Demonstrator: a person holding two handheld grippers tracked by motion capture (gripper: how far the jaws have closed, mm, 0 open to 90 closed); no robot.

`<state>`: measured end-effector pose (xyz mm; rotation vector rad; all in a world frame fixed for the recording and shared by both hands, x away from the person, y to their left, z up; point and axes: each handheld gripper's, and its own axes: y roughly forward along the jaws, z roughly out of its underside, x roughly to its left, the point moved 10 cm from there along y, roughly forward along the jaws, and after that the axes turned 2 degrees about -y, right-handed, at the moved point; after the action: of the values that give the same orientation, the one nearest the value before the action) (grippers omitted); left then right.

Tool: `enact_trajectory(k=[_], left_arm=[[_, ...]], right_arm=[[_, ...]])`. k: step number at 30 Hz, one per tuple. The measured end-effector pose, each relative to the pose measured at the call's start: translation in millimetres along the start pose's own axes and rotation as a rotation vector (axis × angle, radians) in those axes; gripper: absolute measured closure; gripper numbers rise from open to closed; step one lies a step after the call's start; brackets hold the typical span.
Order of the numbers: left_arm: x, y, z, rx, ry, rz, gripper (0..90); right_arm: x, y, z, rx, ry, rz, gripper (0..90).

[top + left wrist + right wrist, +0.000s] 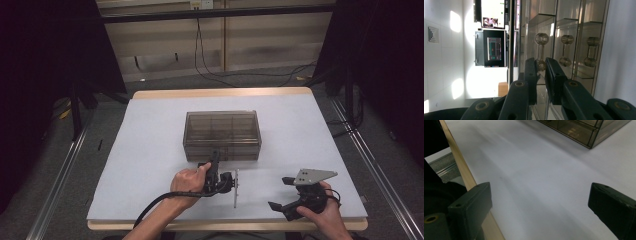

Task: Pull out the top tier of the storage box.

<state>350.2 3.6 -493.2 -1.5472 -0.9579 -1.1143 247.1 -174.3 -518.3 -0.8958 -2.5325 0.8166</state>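
A smoky see-through drawer cabinet [222,132] stands at the middle of the white table [150,150]. My left gripper [215,156] is turned on its side at the cabinet's front, lower left. In the left gripper view its jaws [541,66] are shut on one end of a clear dumbbell-shaped drawer handle [541,40]. Two more such handles [567,40] [593,41] sit beside it. My right gripper [280,193] rests open near the table's front right edge with nothing between its jaws [540,197]. A corner of the cabinet [576,130] lies farther off in the right gripper view.
The table's wooden rim [461,167] runs close beside the right gripper. Cables [210,70] lie on the floor behind the table. Metal rails [60,175] and dark stands flank both sides. White tabletop stretches left and right of the cabinet.
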Motion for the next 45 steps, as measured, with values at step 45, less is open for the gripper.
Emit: enact_trajectory(k=[45], left_arm=[[-2.8, -15.6, -0.4, -0.063, -0.115, 0.111, 73.0]], right_arm=[[0.0, 0.0, -0.1, -0.001, -0.001, -0.001, 5.2]])
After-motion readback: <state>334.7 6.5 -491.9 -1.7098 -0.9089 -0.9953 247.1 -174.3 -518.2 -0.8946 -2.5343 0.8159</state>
